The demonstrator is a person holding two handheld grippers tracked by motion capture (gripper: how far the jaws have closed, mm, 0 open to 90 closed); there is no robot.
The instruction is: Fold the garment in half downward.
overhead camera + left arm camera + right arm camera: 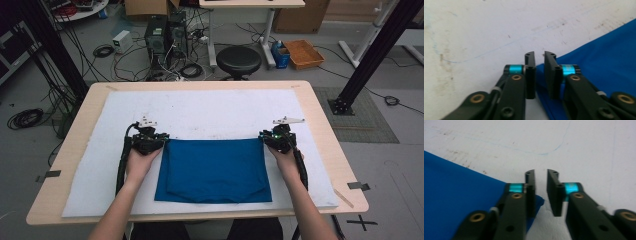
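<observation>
A folded blue cloth (215, 170) lies flat on the white mat (200, 110), near the front of the table. My left gripper (159, 138) sits at the cloth's far left corner and my right gripper (268, 137) at its far right corner, each held in a hand. In the left gripper view the left gripper (539, 56) is open by a narrow gap, with the blue cloth (604, 55) corner lying loose between the jaws. In the right gripper view the right gripper (541, 175) is open too, and the blue cloth (454, 185) tip pokes out beside its left jaw.
The mat covers most of the wooden table (325, 130), with bare white mat beyond and beside the cloth. Past the far edge stand a black stool (238, 60), computer towers (165, 32) with cables, and an orange tray (303, 53). A black frame post (372, 55) rises at the right.
</observation>
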